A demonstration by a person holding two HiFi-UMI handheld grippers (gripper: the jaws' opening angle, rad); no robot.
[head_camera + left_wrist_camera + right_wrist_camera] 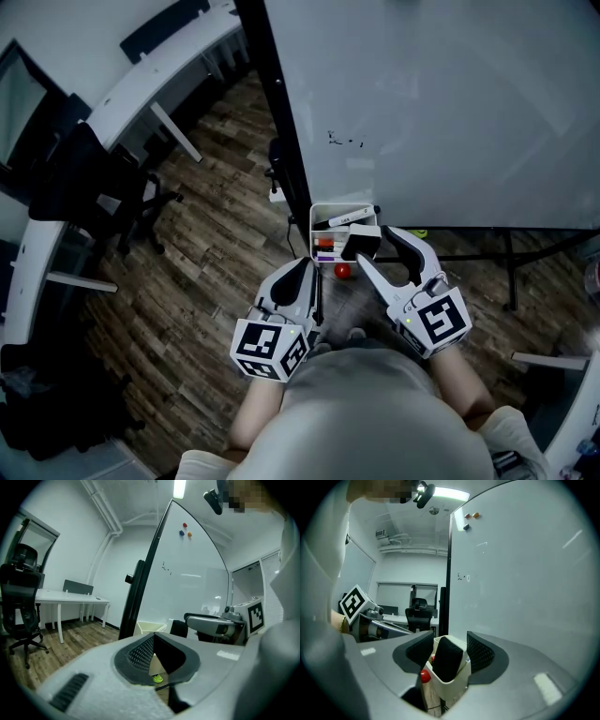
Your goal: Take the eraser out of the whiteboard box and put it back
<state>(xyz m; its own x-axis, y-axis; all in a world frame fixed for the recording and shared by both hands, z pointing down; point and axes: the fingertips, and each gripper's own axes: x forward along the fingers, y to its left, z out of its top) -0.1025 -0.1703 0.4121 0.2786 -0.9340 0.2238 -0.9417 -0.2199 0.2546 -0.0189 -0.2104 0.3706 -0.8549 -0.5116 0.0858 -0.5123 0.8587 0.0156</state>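
Right gripper view, eraser (448, 660) on end, in whiteboard box (455, 689)

One eraser (361, 242), one box (313, 230), one whiteboard (431, 112), three magnets (184, 525), one chair (94, 187).

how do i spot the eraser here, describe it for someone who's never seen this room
Look at the large whiteboard; a small white box sits at its lower left corner. The eraser is the black block standing up at the box's near end, much thicker than the slim markers lying behind it.
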